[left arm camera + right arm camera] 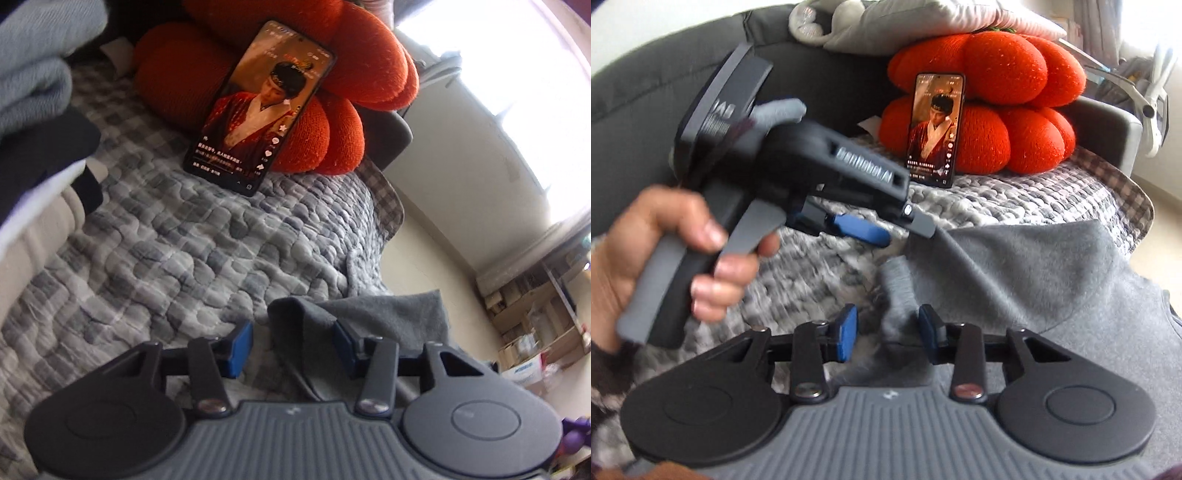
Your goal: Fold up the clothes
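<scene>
Grey garment [1034,280] is seen spread over the front edge of a sofa covered by a grey checked quilt [184,240], part of it hanging past the quilt's edge toward the floor. A raised fold of the cloth is seen between the blue pads of the left gripper [291,341]; the right-hand pad [341,338] is touched by the cloth, while a gap is left at the other pad, and the jaws are set at a middling width. In the right wrist view, the left gripper [886,230] is held by a hand [665,251] above the garment, its tip at the cloth's upper edge. A bunched ridge of the same cloth is framed by the right gripper [888,332], its jaws likewise half closed; whether the cloth is actually pinched cannot be told. A phone [258,107] with a lit screen is propped upright against an orange cushion [351,62] at the back of the quilt. Folded clothes [33,66] are stacked at the left.
</scene>
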### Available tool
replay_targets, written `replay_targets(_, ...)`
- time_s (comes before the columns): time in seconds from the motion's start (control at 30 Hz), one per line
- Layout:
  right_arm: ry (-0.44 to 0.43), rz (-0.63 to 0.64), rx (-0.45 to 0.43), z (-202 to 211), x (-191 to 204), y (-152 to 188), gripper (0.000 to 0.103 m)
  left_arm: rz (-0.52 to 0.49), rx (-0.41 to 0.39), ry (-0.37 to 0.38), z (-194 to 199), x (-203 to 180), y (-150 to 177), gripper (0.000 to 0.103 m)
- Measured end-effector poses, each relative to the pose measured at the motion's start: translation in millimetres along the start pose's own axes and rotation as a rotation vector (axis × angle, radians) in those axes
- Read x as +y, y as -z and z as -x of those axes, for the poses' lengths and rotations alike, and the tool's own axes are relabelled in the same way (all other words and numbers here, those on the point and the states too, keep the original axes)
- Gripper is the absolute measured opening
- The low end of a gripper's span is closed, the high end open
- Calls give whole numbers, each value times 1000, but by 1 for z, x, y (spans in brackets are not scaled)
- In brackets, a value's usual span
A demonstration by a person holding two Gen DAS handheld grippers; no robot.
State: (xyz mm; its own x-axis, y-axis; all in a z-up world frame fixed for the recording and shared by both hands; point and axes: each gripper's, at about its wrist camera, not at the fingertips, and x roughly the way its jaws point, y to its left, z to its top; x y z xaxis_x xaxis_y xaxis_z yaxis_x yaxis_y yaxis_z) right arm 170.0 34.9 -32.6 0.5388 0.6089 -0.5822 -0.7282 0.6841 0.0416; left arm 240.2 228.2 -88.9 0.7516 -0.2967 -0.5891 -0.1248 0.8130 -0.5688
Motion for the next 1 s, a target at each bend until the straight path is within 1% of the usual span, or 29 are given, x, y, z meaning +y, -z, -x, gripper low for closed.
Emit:
replay_targets(0.03,-2,-1,-2,1,0,0,38,11,-2,9,0,0,-1,39)
replay_targets(0.1,-10,-16,-7,3,-2,-1,38,29,-13,24,1,1,-2,34)
replay_targets(0.27,-14,-39,-16,4,-2,0,35,34,-5,17,-4,-3,-7,34)
replay_targets(0.37,-8,-31,-26,2,1,0,32,35,-12,20,-8,-5,-9,30)
replay_targets(0.4,-3,-28,-29,1,2,1,28,35,-15,23,-11,-6,-10,25)
replay_targets(0.43,2,-24,-33,0,3,1,16,36,-16,27,-14,-6,-10,9)
replay_targets(0.47,7,-26,-40,-1,3,1,11,34,-30,31,-14,-6,-10,2)
replay_targets(0.5,13,-33,-49,-1,2,1,9,27,-73,34,-10,-7,-8,2)
replay_targets(0.57,-5,-71,-86,3,-2,0,8,13,-158,39,0,-9,-6,2)
replay_targets(0.6,-17,-93,-106,6,-4,-1,8,1,-196,33,5,-10,-5,2)
replay_targets(0.63,-32,-114,-117,6,-6,-1,8,-21,-215,9,9,-12,-5,2)
replay_targets(0.73,-56,-147,-76,-5,-9,0,9,-69,-185,-93,3,-15,-3,2)
replay_targets(0.8,-67,-152,-39,-12,-9,1,10,-93,-144,-142,-9,-14,1,2)
replay_targets(0.83,-72,-155,-43,-11,-9,-1,15,-99,-120,-144,-14,-12,2,2)
replay_targets(0.87,-77,-162,-48,-9,-9,-1,17,-102,-112,-138,-16,-10,3,2)
replay_targets(0.97,-82,-183,-56,2,-16,-4,19,-94,-149,-119,-2,-9,1,8)
replay_targets(1.0,-71,-198,-68,7,-22,-6,21,-97,-164,-107,5,-11,0,10)
